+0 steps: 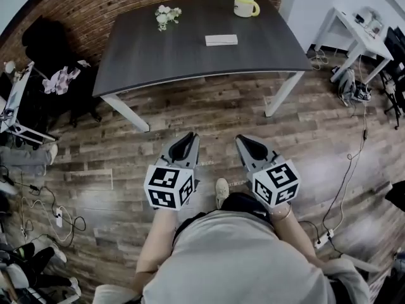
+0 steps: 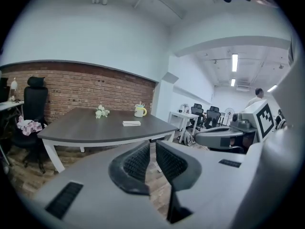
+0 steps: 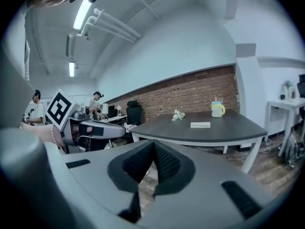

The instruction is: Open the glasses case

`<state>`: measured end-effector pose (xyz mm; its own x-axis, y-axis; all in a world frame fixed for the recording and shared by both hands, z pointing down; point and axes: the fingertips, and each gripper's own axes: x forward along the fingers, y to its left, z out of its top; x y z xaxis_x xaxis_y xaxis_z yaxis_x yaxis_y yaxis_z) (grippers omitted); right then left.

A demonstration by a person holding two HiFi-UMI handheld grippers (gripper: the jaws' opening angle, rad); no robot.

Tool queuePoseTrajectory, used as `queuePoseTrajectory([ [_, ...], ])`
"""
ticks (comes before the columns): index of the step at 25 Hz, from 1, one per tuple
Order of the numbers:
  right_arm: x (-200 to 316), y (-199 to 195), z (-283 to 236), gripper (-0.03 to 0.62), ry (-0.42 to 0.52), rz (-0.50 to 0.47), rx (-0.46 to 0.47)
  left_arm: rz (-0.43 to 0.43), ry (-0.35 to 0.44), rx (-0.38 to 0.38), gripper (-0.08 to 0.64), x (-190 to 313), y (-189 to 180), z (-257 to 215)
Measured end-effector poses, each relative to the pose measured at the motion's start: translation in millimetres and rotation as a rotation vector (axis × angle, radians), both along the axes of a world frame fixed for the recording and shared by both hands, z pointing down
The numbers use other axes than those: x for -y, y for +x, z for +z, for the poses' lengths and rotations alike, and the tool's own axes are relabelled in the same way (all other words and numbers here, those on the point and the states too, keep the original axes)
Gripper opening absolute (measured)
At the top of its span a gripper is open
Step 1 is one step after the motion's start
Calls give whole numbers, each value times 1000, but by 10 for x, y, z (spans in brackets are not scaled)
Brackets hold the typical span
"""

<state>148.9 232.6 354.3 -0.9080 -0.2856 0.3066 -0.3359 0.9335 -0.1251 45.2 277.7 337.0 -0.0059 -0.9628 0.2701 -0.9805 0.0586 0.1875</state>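
The glasses case (image 1: 221, 40) is a flat white box lying shut on the dark grey table (image 1: 190, 59), towards its far side. It also shows small in the left gripper view as the case (image 2: 131, 123) and in the right gripper view as the case (image 3: 200, 125). My left gripper (image 1: 188, 138) and right gripper (image 1: 243, 141) hang side by side over the wooden floor, well short of the table. Both point towards it. Each is shut with nothing between its jaws, as seen on the left gripper (image 2: 152, 144) and the right gripper (image 3: 153, 144).
A yellow mug (image 1: 245, 4) with a lid and a small bunch of white flowers (image 1: 168, 14) stand at the table's far edge. A black office chair (image 1: 44, 43) is at the left, a white desk (image 1: 354, 33) at the right. Cables (image 1: 345, 182) trail across the floor.
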Motion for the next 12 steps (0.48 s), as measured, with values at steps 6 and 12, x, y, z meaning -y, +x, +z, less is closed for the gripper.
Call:
queuePoseTrajectory([
  [6,582,-176,34,5,-13,-27,-5,-19,9,11,28,607,-123,-68],
  [12,839,-275,132,5,-49,-24,-8,-11,-52,-4,63,847,-209,89],
])
